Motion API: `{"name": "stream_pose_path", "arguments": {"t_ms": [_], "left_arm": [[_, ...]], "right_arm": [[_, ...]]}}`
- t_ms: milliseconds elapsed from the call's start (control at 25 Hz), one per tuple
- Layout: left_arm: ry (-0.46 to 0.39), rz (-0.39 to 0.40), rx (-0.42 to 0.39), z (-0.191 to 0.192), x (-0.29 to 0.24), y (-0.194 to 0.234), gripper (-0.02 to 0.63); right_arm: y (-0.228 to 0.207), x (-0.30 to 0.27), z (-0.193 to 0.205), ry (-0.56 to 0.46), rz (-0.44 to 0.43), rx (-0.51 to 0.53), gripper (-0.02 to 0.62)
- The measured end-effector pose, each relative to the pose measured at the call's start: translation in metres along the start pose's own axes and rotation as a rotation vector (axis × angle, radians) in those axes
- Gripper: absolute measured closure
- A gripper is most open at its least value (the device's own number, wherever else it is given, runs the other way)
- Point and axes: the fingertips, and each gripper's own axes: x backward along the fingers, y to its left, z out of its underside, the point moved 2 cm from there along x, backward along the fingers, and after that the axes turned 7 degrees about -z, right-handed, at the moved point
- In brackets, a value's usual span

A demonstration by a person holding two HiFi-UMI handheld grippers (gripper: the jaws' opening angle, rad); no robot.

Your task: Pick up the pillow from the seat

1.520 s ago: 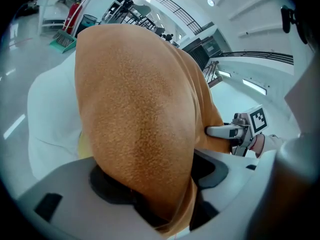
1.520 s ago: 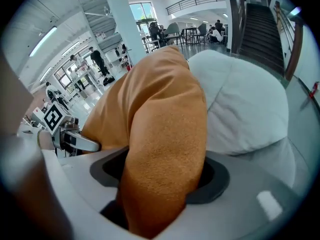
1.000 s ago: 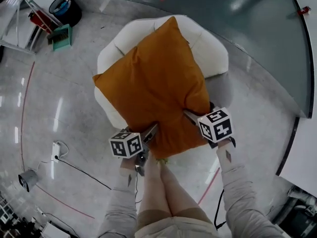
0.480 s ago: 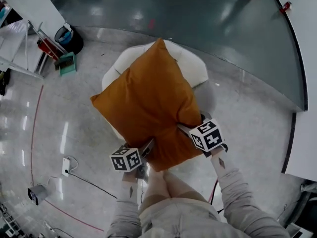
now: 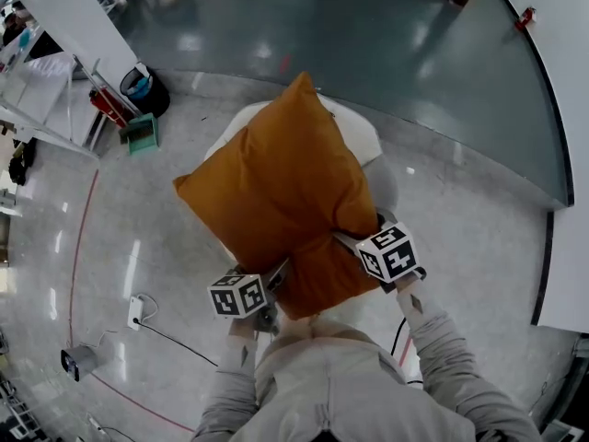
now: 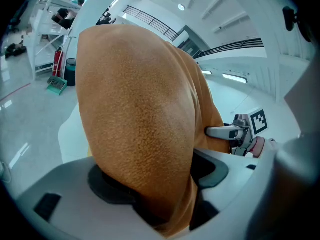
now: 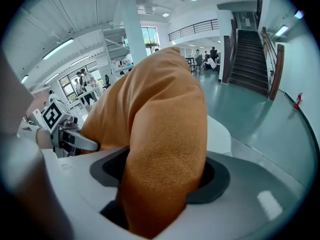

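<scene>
An orange pillow (image 5: 281, 191) hangs in the air above the white seat (image 5: 363, 136), held by its near edge. My left gripper (image 5: 276, 277) is shut on the pillow's near left part; its fabric (image 6: 140, 134) fills the space between the jaws. My right gripper (image 5: 345, 240) is shut on the near right part, with orange cloth (image 7: 160, 159) bunched between its jaws. Each gripper view shows the other gripper across the pillow. The pillow covers most of the seat in the head view.
A dark bin (image 5: 143, 88) and a green dustpan (image 5: 143, 133) stand at the far left beside white racks. A power strip with a cable (image 5: 136, 313) lies on the pale floor at the left. A dark green floor area (image 5: 368, 35) lies beyond the seat.
The pillow has been lifted further off the seat, and more of the white seat shows behind it. Both grippers keep their hold. The head view has shifted back, away from the seat.
</scene>
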Motion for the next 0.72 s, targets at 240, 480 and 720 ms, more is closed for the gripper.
{"name": "stream_pose_path", "arguments": {"t_ms": [240,480,720], "left_arm": [[-0.009,0.021,-0.059,-0.012,0.02,-0.019,0.275],[-0.028,0.019,-0.116,-0.023,0.035,-0.034,0.275],[-0.036,0.019,-0.149,-0.028,0.045,-0.042,0.275]], "right_arm": [[0.011,0.03,-0.008,-0.057,0.026,-0.008,0.275],[0.019,0.051,-0.014,-0.115,0.04,-0.012,0.275],[0.024,0.063,-0.015,-0.148,0.046,-0.018,0.276]]}}
